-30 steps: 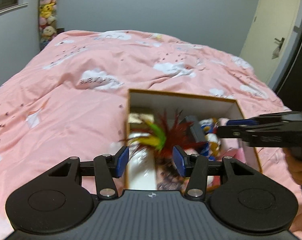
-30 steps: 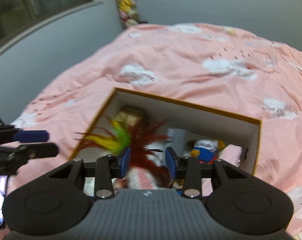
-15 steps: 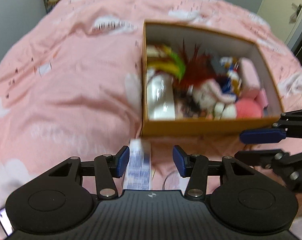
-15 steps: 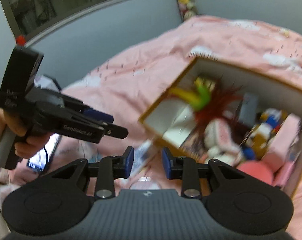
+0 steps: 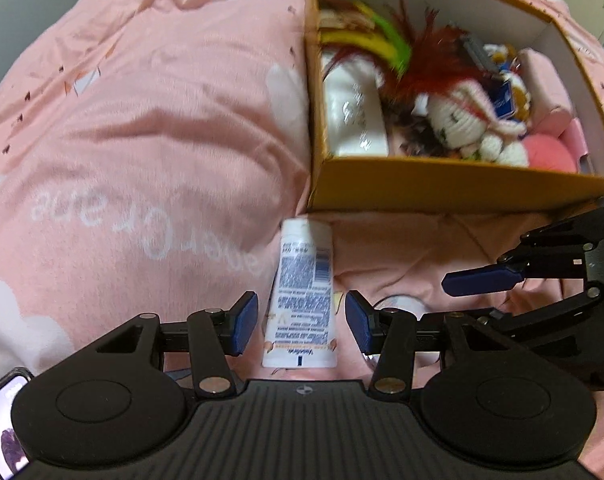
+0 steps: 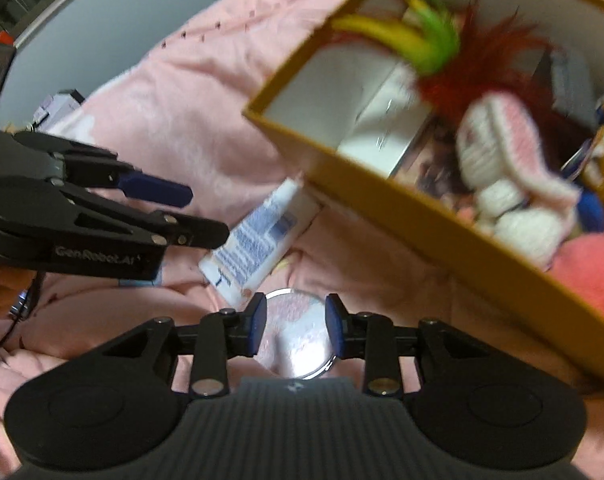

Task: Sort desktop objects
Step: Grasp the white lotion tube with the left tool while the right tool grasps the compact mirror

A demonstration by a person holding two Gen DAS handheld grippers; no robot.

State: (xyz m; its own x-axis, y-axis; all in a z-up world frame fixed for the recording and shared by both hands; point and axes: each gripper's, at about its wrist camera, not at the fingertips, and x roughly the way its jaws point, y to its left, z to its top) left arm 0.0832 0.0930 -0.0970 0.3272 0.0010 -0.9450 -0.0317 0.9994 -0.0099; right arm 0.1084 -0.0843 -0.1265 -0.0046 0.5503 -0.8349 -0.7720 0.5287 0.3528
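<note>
At the lower centre of the left wrist view, the spread left claw straddles the white tube and should lower squarely before pinching, while the right claw, its jaws opening, brackets the round mirror.

A white squeeze tube lies on the pink quilt, just before the open cardboard box. A round mirror-like disc sits right of the tube. A knitted white bunny lies in the box.

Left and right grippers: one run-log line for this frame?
left gripper: open over lotion tube | right gripper: jaws opening over round mirror | box: full
</note>
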